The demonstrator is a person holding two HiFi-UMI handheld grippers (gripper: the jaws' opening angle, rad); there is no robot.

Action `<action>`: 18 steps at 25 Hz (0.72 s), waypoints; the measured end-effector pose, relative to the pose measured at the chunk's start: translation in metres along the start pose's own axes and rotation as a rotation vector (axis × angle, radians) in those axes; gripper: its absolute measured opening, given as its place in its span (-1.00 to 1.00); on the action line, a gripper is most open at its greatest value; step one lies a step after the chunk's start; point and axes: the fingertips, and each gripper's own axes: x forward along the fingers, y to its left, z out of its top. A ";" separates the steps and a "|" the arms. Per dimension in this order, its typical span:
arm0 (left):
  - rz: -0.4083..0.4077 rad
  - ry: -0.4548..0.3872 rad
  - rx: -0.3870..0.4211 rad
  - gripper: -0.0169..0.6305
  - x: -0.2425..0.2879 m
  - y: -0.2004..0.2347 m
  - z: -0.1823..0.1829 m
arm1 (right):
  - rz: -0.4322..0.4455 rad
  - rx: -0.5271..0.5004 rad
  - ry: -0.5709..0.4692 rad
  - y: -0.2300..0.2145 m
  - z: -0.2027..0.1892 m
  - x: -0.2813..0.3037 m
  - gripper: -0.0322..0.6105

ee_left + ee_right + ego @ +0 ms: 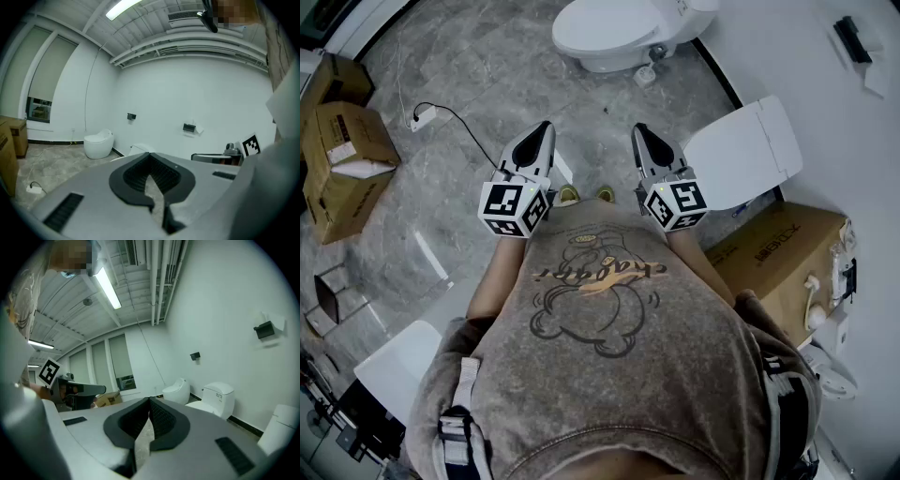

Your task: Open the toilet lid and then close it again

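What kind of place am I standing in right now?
Likely a toilet showroom or test room, not a home bathroom: several toilets stand on open floor, with cardboard boxes around.

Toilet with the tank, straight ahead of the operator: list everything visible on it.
The toilet looks like glossy white ceramic: an oval bowl with a smooth lid lying shut, and a boxy tank behind it against the white wall. It stands upright on the grey stone-look floor, ahead of the person. A small pale round object sits by its base. Neither the left gripper nor the right gripper touches it.
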 end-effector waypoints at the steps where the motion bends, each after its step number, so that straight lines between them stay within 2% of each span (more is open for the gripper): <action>1: -0.002 -0.002 0.003 -0.92 0.002 -0.001 0.000 | 0.001 0.000 -0.001 -0.001 0.000 0.001 -0.82; 11: 0.026 -0.008 -0.008 -0.92 0.020 -0.002 -0.005 | 0.016 0.005 -0.047 -0.024 0.009 0.010 -0.82; 18: 0.038 0.021 -0.030 -0.92 0.057 0.020 -0.021 | -0.011 0.038 0.004 -0.058 -0.009 0.042 -0.82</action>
